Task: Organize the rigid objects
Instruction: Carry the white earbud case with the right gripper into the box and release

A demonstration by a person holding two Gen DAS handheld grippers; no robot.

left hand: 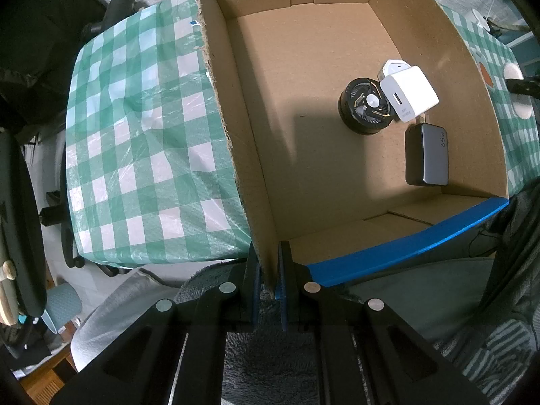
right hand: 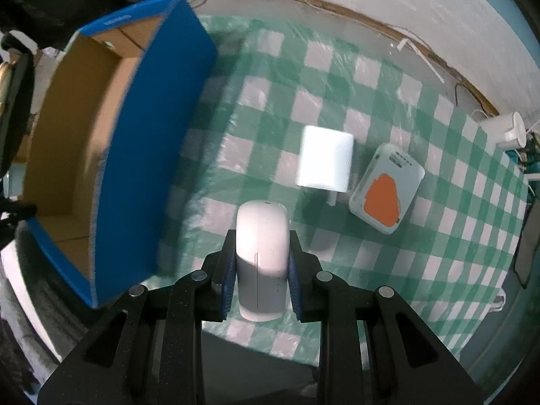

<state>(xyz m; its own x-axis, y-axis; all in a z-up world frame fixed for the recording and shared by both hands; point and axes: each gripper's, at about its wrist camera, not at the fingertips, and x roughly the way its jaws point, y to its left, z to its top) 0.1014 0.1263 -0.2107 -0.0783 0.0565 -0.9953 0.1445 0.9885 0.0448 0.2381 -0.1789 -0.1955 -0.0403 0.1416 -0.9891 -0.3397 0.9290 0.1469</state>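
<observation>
My left gripper (left hand: 268, 270) is shut on the near corner of the cardboard box wall (left hand: 236, 128), blue outside. Inside the box lie a black round fan (left hand: 366, 104), a white charger cube (left hand: 410, 96) leaning on it, a smaller white plug (left hand: 393, 67) behind, and a dark 65W charger (left hand: 427, 155). My right gripper (right hand: 260, 256) is shut on a white rounded device (right hand: 261, 256), held above the checked tablecloth. On the cloth beyond it lie a white block charger (right hand: 325, 158) and a white device with an orange patch (right hand: 386, 187). The box (right hand: 135, 141) stands to the left.
The green-and-white checked tablecloth (left hand: 135, 141) covers the table, whose front edge is near. A white cup-like object (right hand: 506, 128) stands at the far right by the wall. Cables run along the wall. Chairs and a fluffy blanket (left hand: 256, 354) lie below the table edge.
</observation>
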